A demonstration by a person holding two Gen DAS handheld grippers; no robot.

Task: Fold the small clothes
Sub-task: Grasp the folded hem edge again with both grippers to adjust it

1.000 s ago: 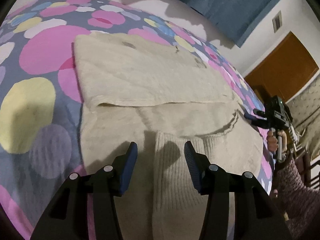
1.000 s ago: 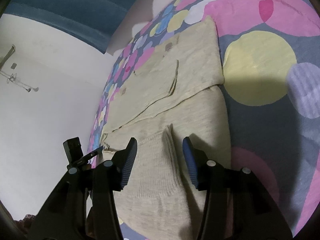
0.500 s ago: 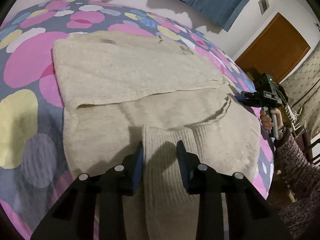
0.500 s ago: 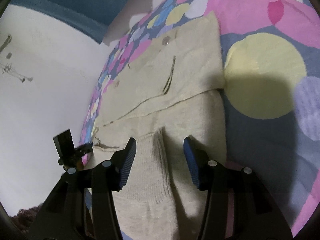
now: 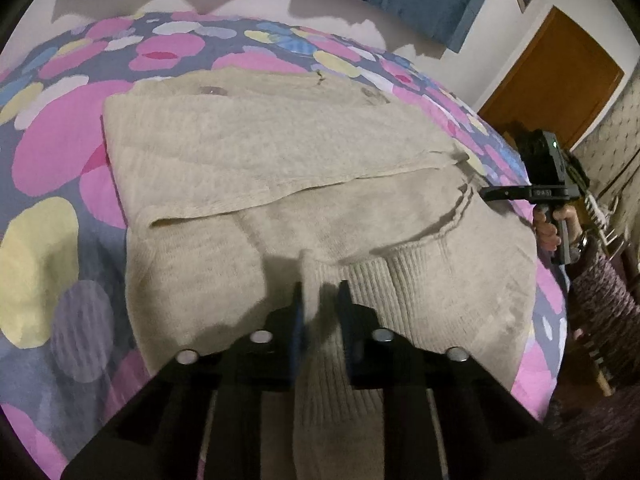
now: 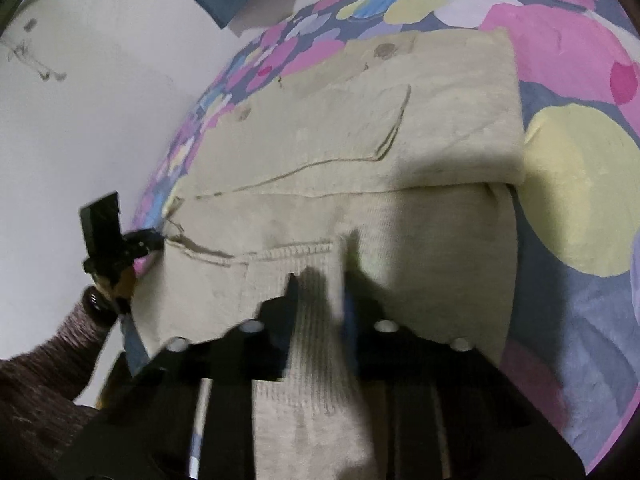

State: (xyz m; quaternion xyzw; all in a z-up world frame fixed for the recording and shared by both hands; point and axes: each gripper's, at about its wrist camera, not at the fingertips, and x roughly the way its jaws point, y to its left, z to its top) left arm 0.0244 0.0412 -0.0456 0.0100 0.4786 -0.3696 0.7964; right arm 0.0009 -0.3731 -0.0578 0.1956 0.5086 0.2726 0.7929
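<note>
While the beige knit sweater point(image 5: 280, 168) lies flat on the bed with its far part already folded over, both grippers pinch the ribbed band at its near edge. Left gripper point(image 5: 320, 308) is closing, jaws almost together, with a pleat of the ribbing bunched between the pads. Right gripper point(image 6: 318, 292) is clamped tight on the ribbed edge point(image 6: 316, 344) too, fabric pinched into a ridge between the jaws. Sweater sits on a bedspread point(image 5: 52, 152) with pink, yellow and lilac dots, spread across most of the bed's width. Judged from the look, it is soft, limp and fairly thick knit, light but stretchy; it will sag and drape between the two grip points rather than hold shape, so lifting evenly at both sides matters. Ribbed band is the firmer part and a good place to hold; a thin pinch may slip out of the loose knit. Person's hand point(image 5: 556, 224) and knitted sleeve point(image 5: 600, 304) show at the right of the left view. Wooden door point(image 5: 560, 80) stands behind.
</note>
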